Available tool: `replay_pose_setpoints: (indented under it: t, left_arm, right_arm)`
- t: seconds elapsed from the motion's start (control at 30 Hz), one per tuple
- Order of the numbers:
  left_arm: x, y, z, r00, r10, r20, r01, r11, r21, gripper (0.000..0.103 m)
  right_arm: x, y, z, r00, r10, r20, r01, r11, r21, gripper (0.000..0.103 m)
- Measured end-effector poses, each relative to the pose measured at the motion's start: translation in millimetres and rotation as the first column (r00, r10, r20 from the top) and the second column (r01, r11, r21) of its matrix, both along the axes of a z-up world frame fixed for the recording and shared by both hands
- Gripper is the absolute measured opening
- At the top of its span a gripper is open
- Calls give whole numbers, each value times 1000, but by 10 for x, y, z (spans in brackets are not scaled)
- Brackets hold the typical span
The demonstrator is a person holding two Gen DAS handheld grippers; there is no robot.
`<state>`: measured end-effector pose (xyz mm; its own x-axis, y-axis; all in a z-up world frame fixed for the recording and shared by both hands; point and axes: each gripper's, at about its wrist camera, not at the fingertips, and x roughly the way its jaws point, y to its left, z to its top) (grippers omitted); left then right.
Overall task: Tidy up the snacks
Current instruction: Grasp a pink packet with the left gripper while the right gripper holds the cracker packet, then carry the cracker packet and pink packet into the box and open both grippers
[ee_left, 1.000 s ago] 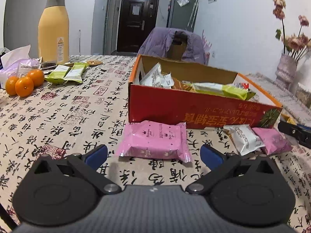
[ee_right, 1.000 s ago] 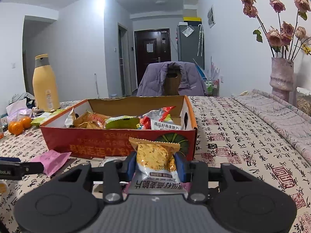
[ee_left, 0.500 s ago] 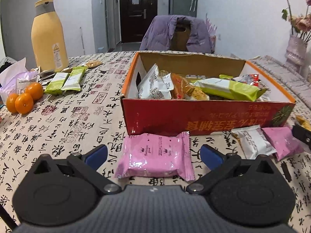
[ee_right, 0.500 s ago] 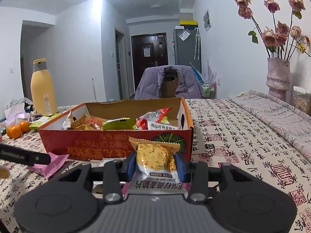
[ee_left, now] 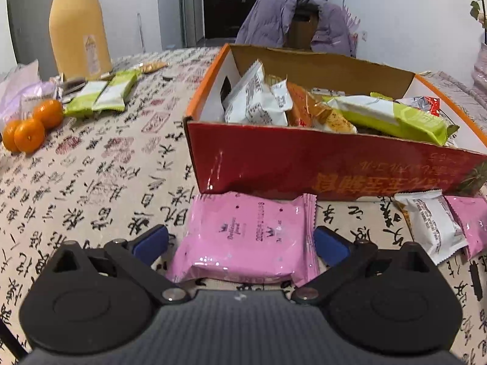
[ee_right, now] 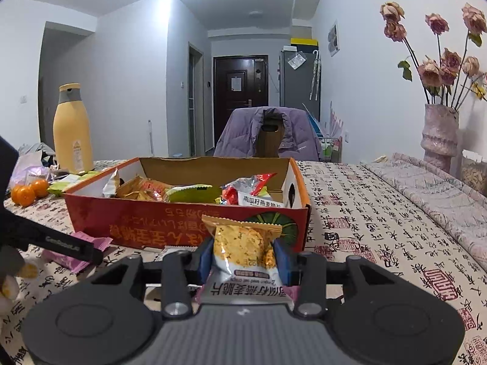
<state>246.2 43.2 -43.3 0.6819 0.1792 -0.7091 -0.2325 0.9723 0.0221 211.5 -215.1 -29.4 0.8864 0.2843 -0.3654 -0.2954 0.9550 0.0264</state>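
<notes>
A red cardboard box [ee_left: 304, 164] holds several snack packets and also shows in the right wrist view [ee_right: 182, 222]. A pink snack packet [ee_left: 246, 237] lies flat on the table in front of the box. My left gripper [ee_left: 240, 243] is open, its blue-padded fingers on either side of the pink packet. My right gripper [ee_right: 243, 255] is shut on a yellow crisp packet [ee_right: 242, 246] and holds it upright in front of the box's right end. A white packet [ee_left: 432, 225] and another pink packet [ee_left: 471, 222] lie right of the first.
A tall yellow bottle [ee_left: 79, 27], oranges [ee_left: 30, 124] and green packets [ee_left: 103, 94] sit at the table's far left. A vase of dried roses [ee_right: 441, 133] stands far right. A chair with a purple jacket [ee_right: 268, 133] is behind the box.
My left gripper has moved forward and tilted down, so the pink packet now lies between its open fingers. My right gripper has risen slightly with the yellow packet.
</notes>
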Motion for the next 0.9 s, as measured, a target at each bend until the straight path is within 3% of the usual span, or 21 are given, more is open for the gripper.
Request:
replay_pose_setpoints:
  t: [0.3,0.63,0.9]
  left_arm:
    - [-44,-36,-17,1000,-14,27,14,1000,4,100]
    - [-188,-93,15,996,-55,70,54,998,21,71]
    - [-373,-131,56,990,-76,119,71,997,44,68]
  right_arm:
    - [-5,18,-6,1000,2,1,-2,1000,-9,42]
    - [-22,43,-1,1000,10,11,-9,1000,-21,42]
    - [-34,41,3,1000,11,15,-10,1000,-24,42]
